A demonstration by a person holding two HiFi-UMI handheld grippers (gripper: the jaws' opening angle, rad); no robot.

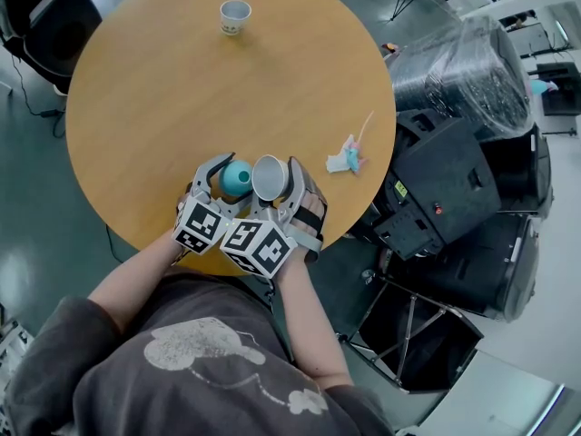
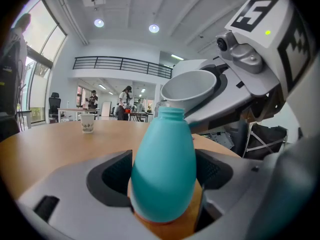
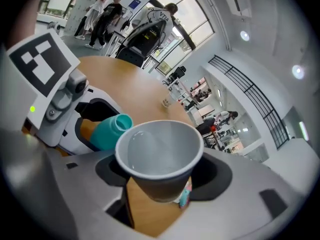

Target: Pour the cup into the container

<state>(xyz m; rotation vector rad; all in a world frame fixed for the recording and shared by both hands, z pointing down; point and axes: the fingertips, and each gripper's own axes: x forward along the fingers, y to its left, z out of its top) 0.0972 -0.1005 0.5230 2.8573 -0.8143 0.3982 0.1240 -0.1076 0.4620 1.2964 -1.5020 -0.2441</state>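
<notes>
The right gripper (image 1: 273, 167) is clamped on the white paper cup (image 3: 159, 154), which tilts mouth-first toward the left gripper (image 1: 227, 166); that gripper clasps the upright teal plastic bottle (image 2: 165, 169); the bottle's narrow open neck sits just beside and beneath the cup's lip.

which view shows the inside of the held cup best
The right gripper view: the paper cup faces the camera, inside fully visible. The head view shows it small; the left gripper view catches its mouth obliquely, above the teal bottle.
</notes>
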